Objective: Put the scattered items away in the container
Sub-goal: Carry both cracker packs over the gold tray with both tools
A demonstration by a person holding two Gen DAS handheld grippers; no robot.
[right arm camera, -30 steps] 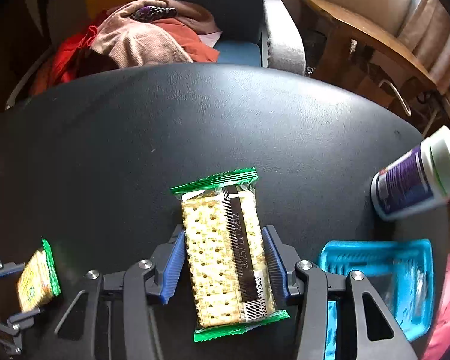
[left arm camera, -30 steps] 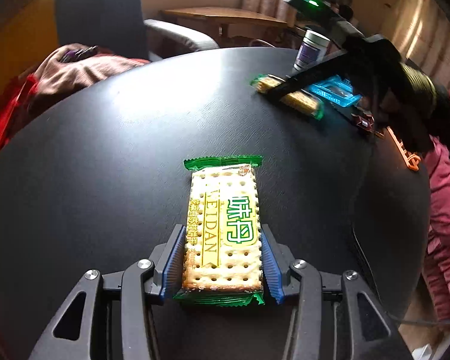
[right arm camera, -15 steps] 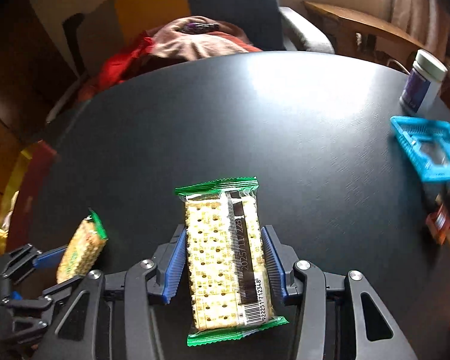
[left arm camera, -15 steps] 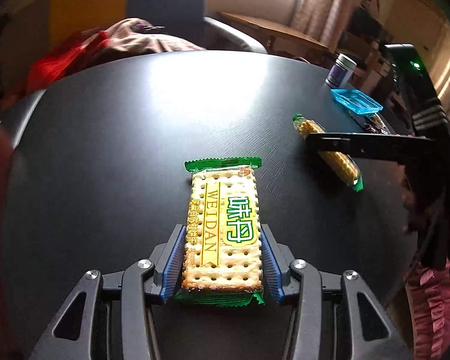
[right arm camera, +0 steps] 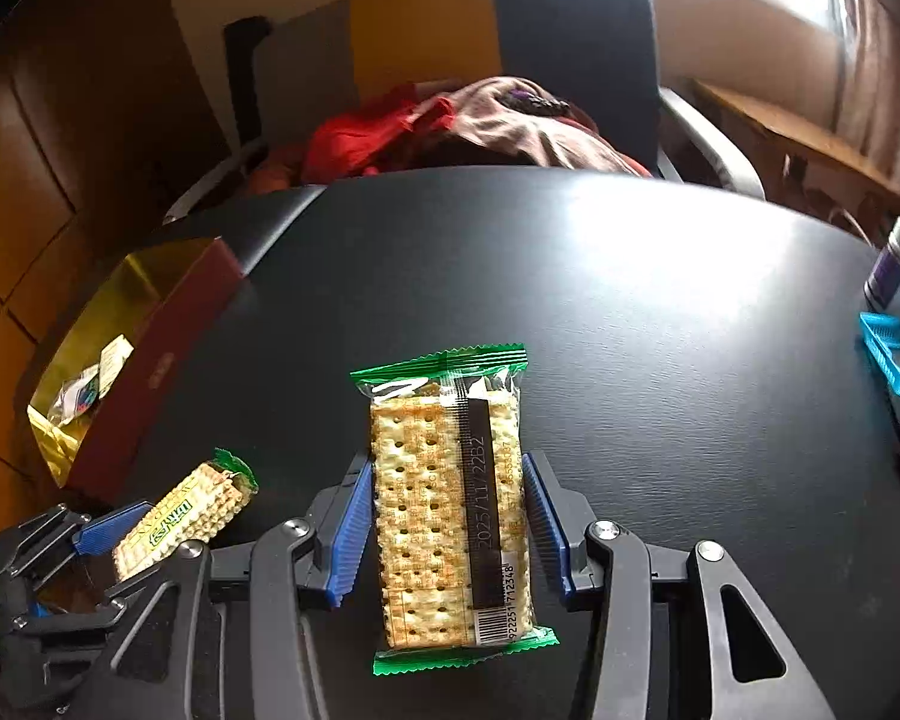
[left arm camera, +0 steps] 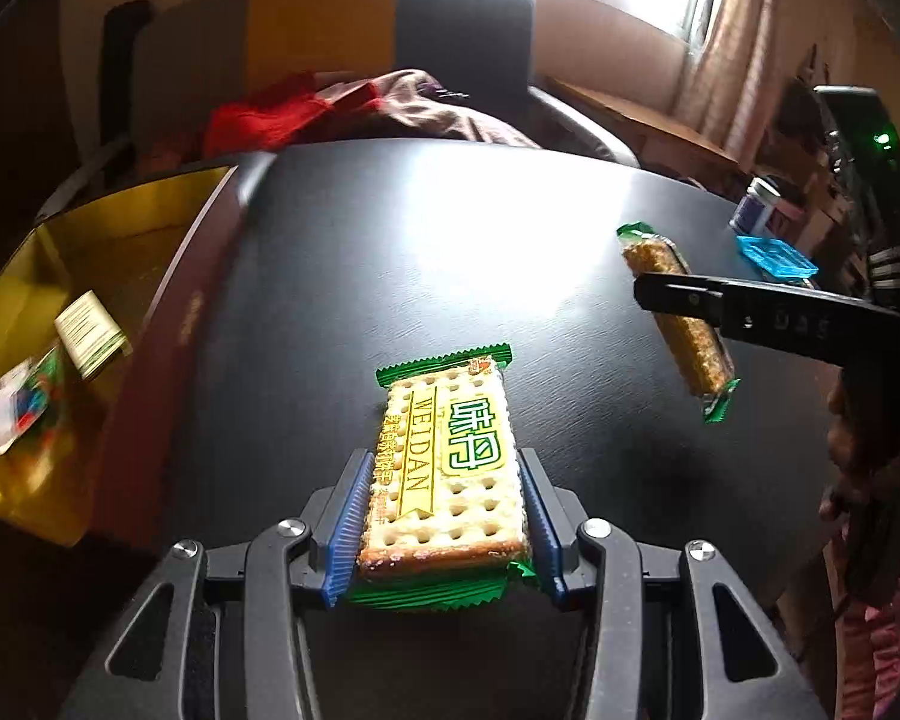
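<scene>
Now each gripper, left (left arm camera: 442, 519) and right (right arm camera: 447, 525), holds one cracker packet (left arm camera: 448, 468) between its fingers above the black counter (left arm camera: 390, 276), near the gold-lined box (left arm camera: 72, 276) at its left edge.

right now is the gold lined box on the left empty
No, the left wrist view shows small packets already lying inside the gold-lined box at the table's left edge.

black table (left arm camera: 390, 252), chair (right arm camera: 570, 30) (clothes (right arm camera: 480, 126) piled)
</scene>
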